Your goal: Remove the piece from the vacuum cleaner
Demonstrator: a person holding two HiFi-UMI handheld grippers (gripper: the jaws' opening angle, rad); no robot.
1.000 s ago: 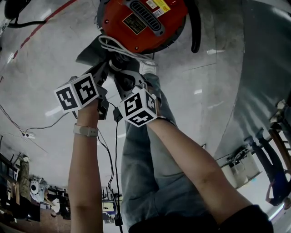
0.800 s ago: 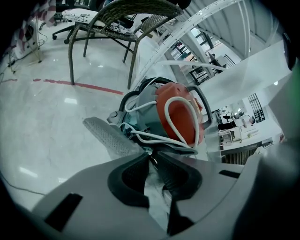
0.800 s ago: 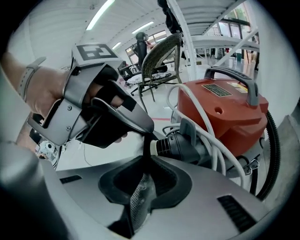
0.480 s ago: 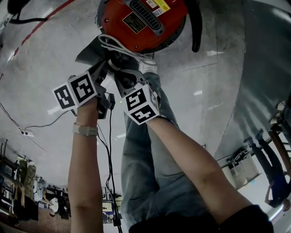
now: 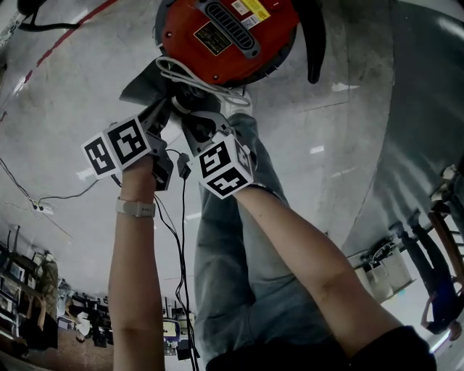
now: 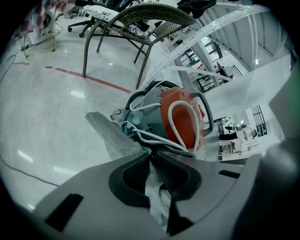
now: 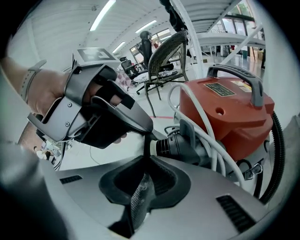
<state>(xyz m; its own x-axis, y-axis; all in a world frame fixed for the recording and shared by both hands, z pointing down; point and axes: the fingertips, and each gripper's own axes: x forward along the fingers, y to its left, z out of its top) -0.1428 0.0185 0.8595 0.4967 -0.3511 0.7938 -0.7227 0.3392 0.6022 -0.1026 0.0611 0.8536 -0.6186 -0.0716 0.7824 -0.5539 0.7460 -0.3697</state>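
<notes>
Red-orange vacuum cleaner (image 5: pixel 190 52), looped white cord (image 6: pixel 171 112), limp grey mesh piece (image 6: pixel 110 137)

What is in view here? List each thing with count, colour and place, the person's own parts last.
vacuum cleaner: one, red and black, on the floor ahead
cord: one, white, looped over the vacuum cleaner
hose: one, black, beside the vacuum cleaner
mesh piece: one, grey, running from the vacuum cleaner into both grippers
chair: one, brown wicker, beyond the vacuum cleaner
floor line: one, red, near the chair
left gripper: one, grey, jaws closing with the mesh piece between them
right gripper: one, grey, shut on the mesh piece
wristwatch: one, pale, left wrist
jeans: one pair, blue, on the person's leg
</notes>
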